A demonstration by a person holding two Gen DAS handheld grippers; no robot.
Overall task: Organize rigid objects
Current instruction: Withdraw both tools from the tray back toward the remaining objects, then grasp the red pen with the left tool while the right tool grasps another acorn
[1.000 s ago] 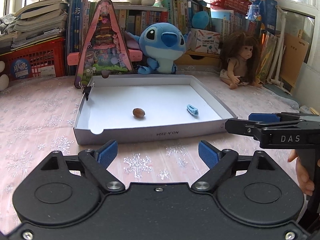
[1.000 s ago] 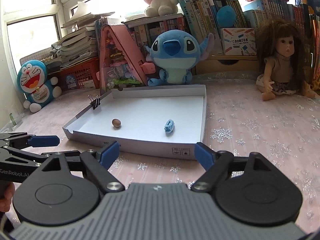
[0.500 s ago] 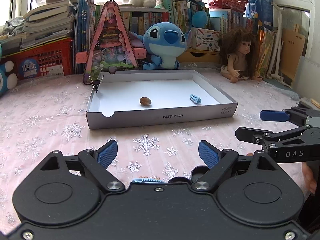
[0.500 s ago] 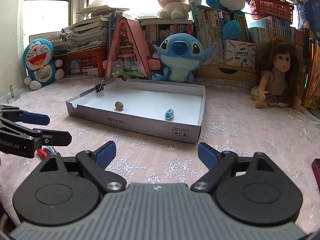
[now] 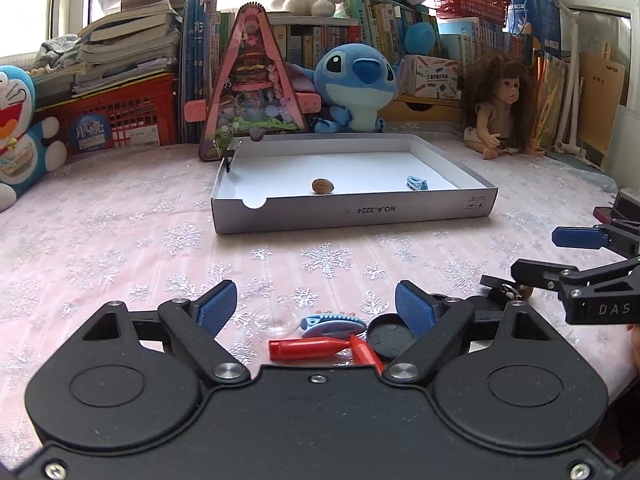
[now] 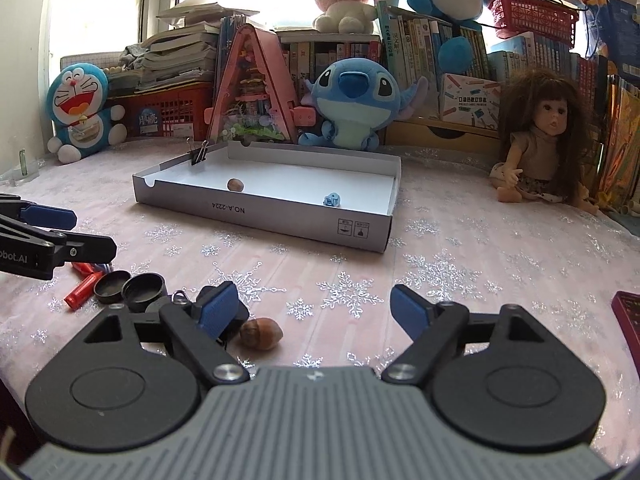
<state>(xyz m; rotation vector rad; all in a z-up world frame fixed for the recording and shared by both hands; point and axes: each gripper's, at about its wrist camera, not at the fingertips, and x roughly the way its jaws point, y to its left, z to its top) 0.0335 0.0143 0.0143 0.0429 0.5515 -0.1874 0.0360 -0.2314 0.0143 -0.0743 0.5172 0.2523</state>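
I hold both grippers low over the pink snowflake tablecloth point(image 5: 120, 240), between placements. The white cardboard tray point(image 5: 352, 211) already holds a nut point(image 5: 322, 186) and a blue hair clip point(image 5: 417, 183). My left gripper point(image 5: 316, 310) is empty, its jaws narrowing over a red marker point(image 5: 308, 349), another blue clip point(image 5: 333, 323) and a black lid point(image 5: 392, 340). My right gripper point(image 6: 314, 310) is empty too, its jaws closing around a hazelnut point(image 6: 261, 333), not yet touching. Next, I judge, each must drop, centre and pinch its piece.

Both wrist views sit low over the table point(image 5: 120, 240), facing the shared box point(image 6: 280, 216).
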